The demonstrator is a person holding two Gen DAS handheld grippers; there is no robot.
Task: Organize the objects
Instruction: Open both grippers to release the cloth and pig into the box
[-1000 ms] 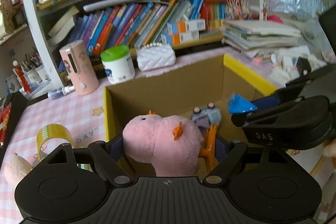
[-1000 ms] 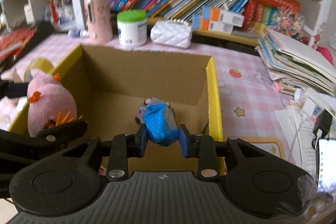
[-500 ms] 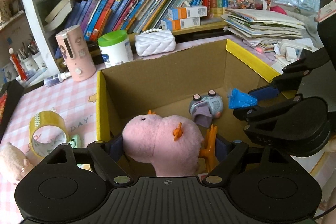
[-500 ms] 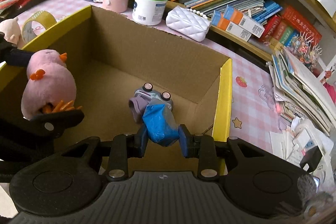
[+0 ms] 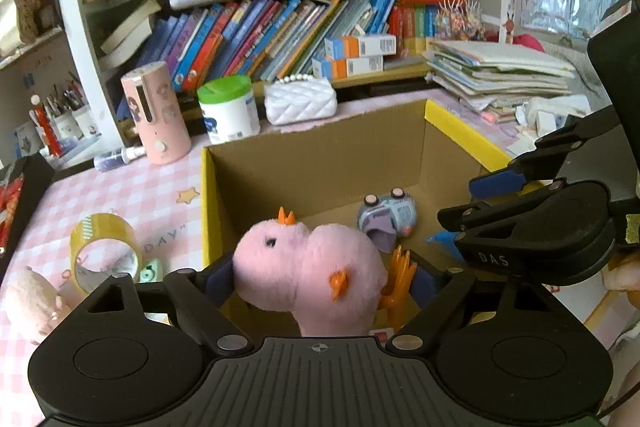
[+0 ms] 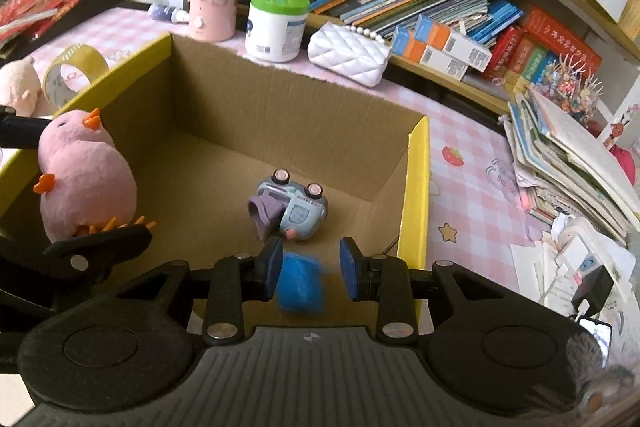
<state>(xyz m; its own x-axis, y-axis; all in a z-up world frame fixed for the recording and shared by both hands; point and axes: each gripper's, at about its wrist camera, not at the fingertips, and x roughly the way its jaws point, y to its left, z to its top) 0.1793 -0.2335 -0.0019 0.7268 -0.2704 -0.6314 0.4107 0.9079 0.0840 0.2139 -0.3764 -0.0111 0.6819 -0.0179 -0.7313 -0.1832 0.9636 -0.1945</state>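
My left gripper (image 5: 316,279) is shut on a pink plush chick (image 5: 308,275) with orange feet, held over the left part of an open cardboard box (image 5: 320,155) with yellow flaps. The chick also shows in the right wrist view (image 6: 84,175). My right gripper (image 6: 311,269) is open above the box (image 6: 288,115). A blue object (image 6: 300,285) is blurred just below its pads, apart from them. A small grey-blue toy car (image 6: 292,207) lies on the box floor, also seen in the left wrist view (image 5: 386,217).
On the pink checked table left of the box are a yellow tape roll (image 5: 104,251) and a beige plush (image 5: 28,303). Behind the box stand a pink cylinder (image 5: 156,111), a green-lidded jar (image 5: 230,109) and a white quilted purse (image 5: 300,99). Stacked papers (image 6: 576,163) lie right.
My right gripper has opened and let go of the blue object, which drops into the box. My left gripper still holds the pink chick and has moved slightly over the box.
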